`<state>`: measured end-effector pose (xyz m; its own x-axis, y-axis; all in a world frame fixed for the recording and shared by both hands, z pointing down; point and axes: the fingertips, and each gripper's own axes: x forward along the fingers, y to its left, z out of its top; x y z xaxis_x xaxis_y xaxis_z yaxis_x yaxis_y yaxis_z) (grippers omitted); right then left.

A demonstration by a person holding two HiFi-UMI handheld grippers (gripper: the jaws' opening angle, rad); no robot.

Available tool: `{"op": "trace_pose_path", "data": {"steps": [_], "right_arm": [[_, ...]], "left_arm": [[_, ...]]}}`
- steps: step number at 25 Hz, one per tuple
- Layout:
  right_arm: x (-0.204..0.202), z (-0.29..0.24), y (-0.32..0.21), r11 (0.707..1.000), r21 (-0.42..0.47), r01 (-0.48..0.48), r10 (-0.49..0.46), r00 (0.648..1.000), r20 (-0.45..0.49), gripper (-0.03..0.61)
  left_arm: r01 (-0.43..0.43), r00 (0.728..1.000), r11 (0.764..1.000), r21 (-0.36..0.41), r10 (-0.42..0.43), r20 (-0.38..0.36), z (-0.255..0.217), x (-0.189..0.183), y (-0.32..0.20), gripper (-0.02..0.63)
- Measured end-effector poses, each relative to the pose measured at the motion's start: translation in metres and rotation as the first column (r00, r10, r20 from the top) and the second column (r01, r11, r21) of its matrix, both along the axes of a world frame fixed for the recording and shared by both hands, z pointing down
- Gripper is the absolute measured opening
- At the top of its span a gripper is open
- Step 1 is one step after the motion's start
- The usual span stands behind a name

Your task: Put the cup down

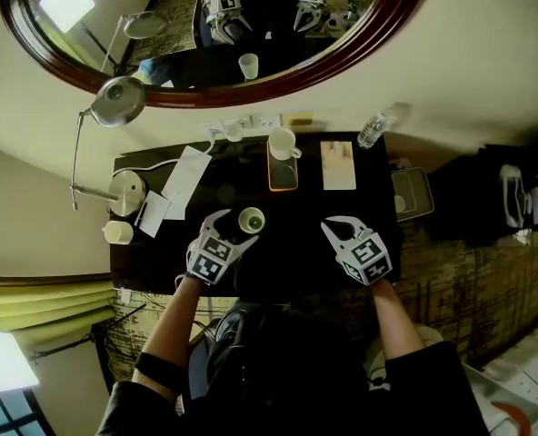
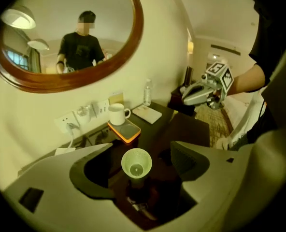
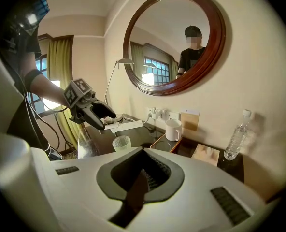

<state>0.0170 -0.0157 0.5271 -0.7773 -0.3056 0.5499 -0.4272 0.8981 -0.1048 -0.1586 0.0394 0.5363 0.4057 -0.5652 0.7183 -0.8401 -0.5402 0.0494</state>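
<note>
Dark table (image 1: 296,248) with a pale cup (image 1: 252,220), orange tray (image 1: 283,176), papers (image 1: 185,182), lamp base (image 1: 126,192), water bottle (image 1: 373,131)

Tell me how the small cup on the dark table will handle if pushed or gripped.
The cup looks empty and see-through, so it is probably light. It seems narrower at the base than the rim, so a push may tip it. Its textured surface likely helps grip.

No readable text, no labels, brands, numbers or signs legible anywhere in view
</note>
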Motion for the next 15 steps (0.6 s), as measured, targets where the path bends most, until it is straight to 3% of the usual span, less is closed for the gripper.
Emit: {"op": "trace_pose_path", "data": {"steps": [2, 5, 15], "right_arm": [[-0.003, -0.005, 0.001, 1.0, -0.017, 0.0, 0.0, 1.0, 0.007, 0.015], [0.001, 0.004, 0.001, 0.999, -0.038, -0.003, 0.003, 1.0, 0.001, 0.015], [0.006, 0.031, -0.003, 0.996, -0.09, -0.01, 0.01, 1.0, -0.007, 0.017]], "left_arm": [[-0.055, 0.996, 0.996, -0.065, 0.059, 0.061, 0.018, 0.003, -0.001, 0.42], [-0.116, 0.983, 0.983, -0.139, 0.134, 0.125, 0.043, 0.006, -0.004, 0.442], [-0.133, 0.97, 0.945, -0.3, 0.186, 0.156, 0.104, 0.009, -0.015, 0.445]]}}
